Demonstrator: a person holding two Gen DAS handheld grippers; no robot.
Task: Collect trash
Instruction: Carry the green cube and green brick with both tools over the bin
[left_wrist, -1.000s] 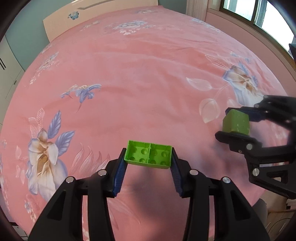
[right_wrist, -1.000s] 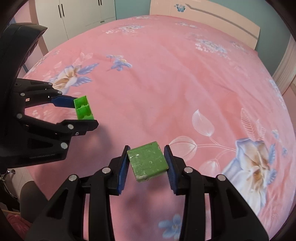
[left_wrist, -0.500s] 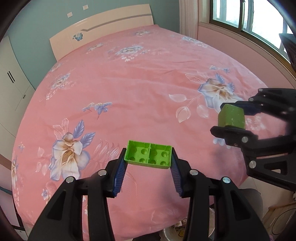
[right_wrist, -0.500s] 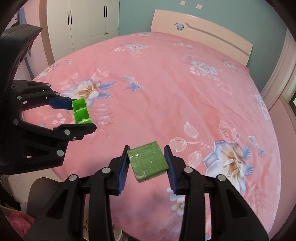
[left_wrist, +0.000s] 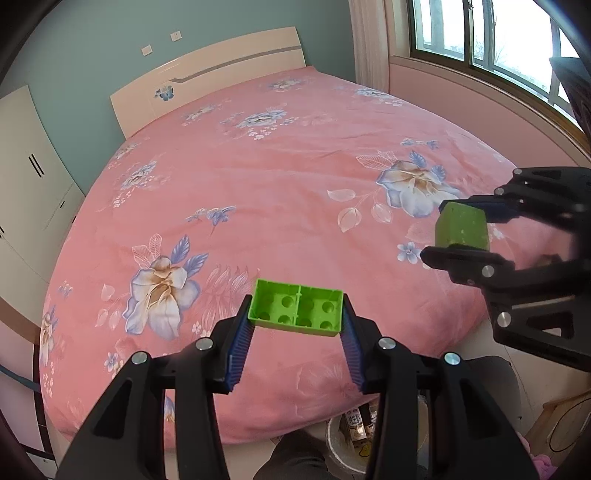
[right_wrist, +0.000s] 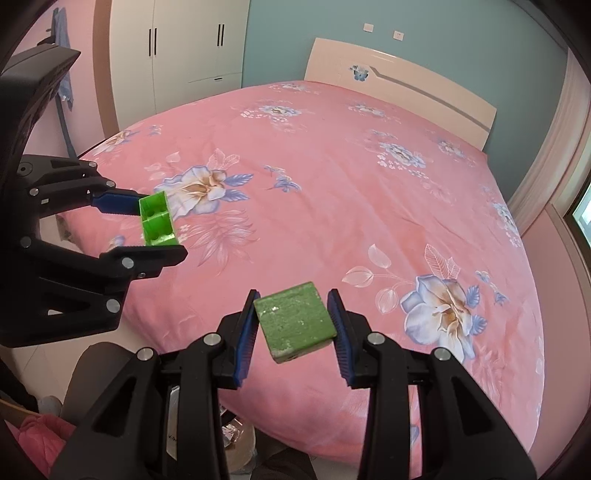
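Note:
My left gripper (left_wrist: 296, 314) is shut on a bright green toy brick (left_wrist: 295, 308), hollow underside towards the camera, held in the air over the foot edge of the pink bed. My right gripper (right_wrist: 294, 321) is shut on a dull green foam cube (right_wrist: 294, 322), also in the air. The right gripper and cube show at the right of the left wrist view (left_wrist: 461, 227). The left gripper and brick show at the left of the right wrist view (right_wrist: 157, 220). A bin with cartons and scraps (left_wrist: 356, 430) stands on the floor below, also seen in the right wrist view (right_wrist: 236, 443).
The pink flowered bedspread (left_wrist: 258, 184) fills both views, with a cream headboard (left_wrist: 207, 77) at the far end. White wardrobes (right_wrist: 177, 55) stand to the left, a window (left_wrist: 480, 40) to the right. A dark trouser leg (left_wrist: 291, 458) and pink cloth (right_wrist: 40, 435) are near the floor.
Both grippers have risen and drawn back from the bed with their objects still held. The whole bed, the floor and the bin have come into view.

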